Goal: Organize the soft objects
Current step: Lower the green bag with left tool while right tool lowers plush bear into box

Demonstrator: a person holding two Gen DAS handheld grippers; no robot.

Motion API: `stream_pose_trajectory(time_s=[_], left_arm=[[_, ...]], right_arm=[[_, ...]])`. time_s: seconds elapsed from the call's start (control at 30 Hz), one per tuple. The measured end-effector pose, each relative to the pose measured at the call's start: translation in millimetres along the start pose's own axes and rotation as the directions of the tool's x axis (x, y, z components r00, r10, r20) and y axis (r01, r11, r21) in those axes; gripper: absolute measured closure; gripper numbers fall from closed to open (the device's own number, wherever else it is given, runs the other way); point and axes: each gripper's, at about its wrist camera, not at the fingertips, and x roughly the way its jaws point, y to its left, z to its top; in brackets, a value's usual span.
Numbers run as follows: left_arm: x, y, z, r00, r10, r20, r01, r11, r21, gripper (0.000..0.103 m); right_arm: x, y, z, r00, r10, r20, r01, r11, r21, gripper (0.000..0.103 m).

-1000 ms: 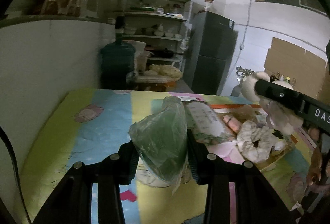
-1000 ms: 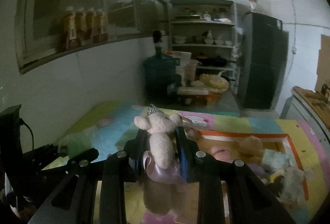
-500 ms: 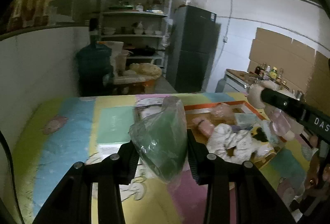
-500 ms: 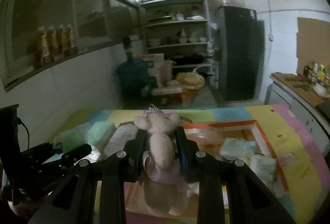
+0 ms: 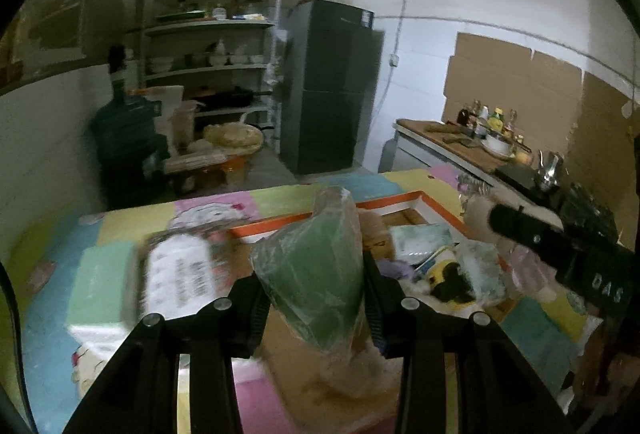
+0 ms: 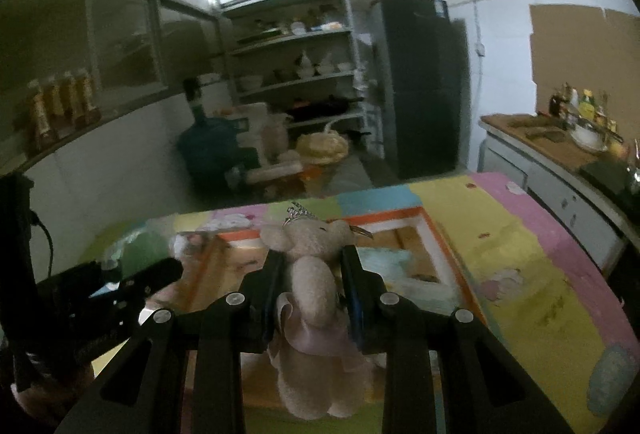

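My left gripper [image 5: 314,294] is shut on a green soft item in a clear plastic bag [image 5: 316,270] and holds it above the near left part of an orange-rimmed tray [image 5: 400,200]. My right gripper [image 6: 310,274] is shut on a beige plush bear with a pink skirt and small crown [image 6: 314,282], held above the same tray [image 6: 434,234]. The tray holds several soft items: wipe packs, a white and yellow cloth [image 5: 444,266]. The right gripper shows at the right of the left wrist view [image 5: 560,246]; the left gripper shows at the left of the right wrist view [image 6: 120,282].
The tray lies on a table with a colourful patchwork cloth [image 6: 520,254]. A mint green pack [image 5: 100,282] and a white printed pack [image 5: 180,274] lie left of the tray. Behind stand a water jug [image 5: 120,138], shelves [image 5: 212,34], a dark fridge [image 5: 332,90] and a counter [image 6: 560,146].
Both grippers have moved right across the table with their loads, from left of the tray to above it. The packs now lie to the left.
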Motion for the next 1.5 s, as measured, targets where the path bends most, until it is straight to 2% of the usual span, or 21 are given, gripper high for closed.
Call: stream_pose_trajectory(time_s=[0.33, 0.67, 1.5], left_arm=[[63.4, -18.6, 8.1, 0.993, -0.015, -0.120, 0.013, 1.000, -0.015, 0.062], [88.0, -18.8, 1.1, 0.981, -0.018, -0.191, 0.016, 1.000, -0.016, 0.062], [90.2, -18.6, -2.7, 0.978, -0.024, -0.207, 0.021, 1.000, -0.021, 0.062]], right_arm=[[24.2, -28.6, -13.0, 0.998, -0.029, -0.060, 0.030, 0.999, 0.010, 0.074], [37.1, -38.0, -7.3, 0.997, -0.026, -0.073, 0.028, 1.000, 0.015, 0.073], [46.8, -37.4, -8.9, 0.996, -0.013, -0.089, 0.016, 0.999, 0.032, 0.073]])
